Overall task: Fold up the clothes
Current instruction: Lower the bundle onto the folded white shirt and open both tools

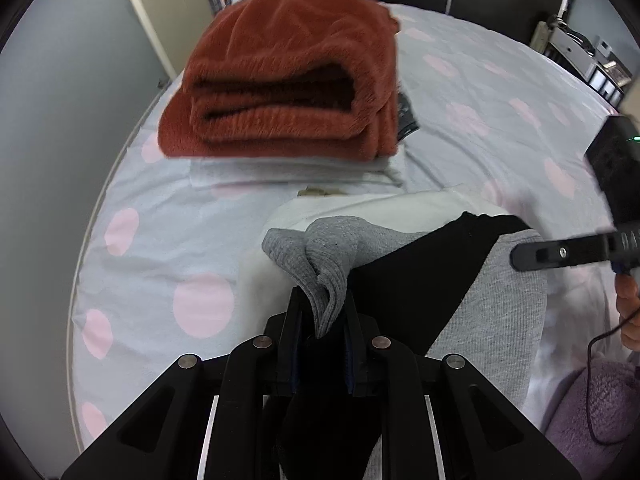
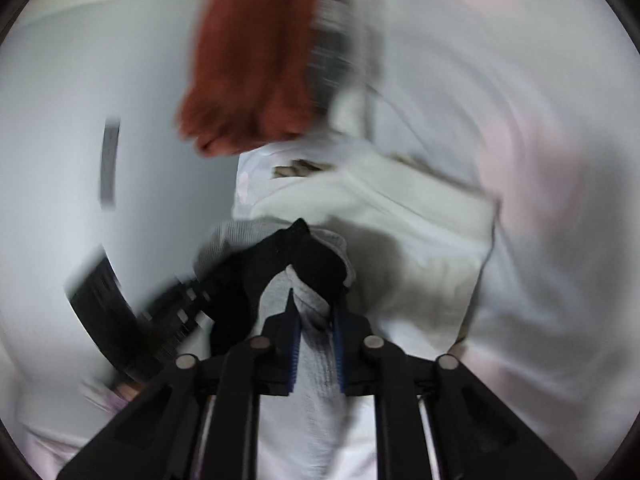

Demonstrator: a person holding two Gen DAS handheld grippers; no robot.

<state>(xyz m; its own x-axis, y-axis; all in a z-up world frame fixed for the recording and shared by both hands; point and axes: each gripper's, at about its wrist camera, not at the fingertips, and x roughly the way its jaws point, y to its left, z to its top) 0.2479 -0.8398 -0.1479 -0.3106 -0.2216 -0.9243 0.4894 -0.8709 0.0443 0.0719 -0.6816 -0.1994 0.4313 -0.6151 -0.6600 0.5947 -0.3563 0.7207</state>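
A grey ribbed garment [image 1: 492, 312] with a black panel [image 1: 420, 264] lies across a white garment [image 1: 384, 208] on the bed. My left gripper [image 1: 322, 300] is shut on a bunched grey corner of it, pointing steeply down. At the right edge of the left wrist view, a finger of my right gripper [image 1: 560, 254] reaches over the grey cloth. The right wrist view is blurred. In it my right gripper [image 2: 312, 300] has the grey cloth [image 2: 320, 380] filling the gap between its pads, with the black panel [image 2: 296, 256] folded just beyond. The left gripper shows only as a dark blur at the left.
A folded rust-red fuzzy garment [image 1: 288, 72] sits on a flat pale folded piece at the far side of the bed. The sheet [image 1: 160, 248] is pale with pink dots, and its left edge drops off beside a grey wall. A purple fuzzy item [image 1: 592, 412] and a cable lie at the lower right.
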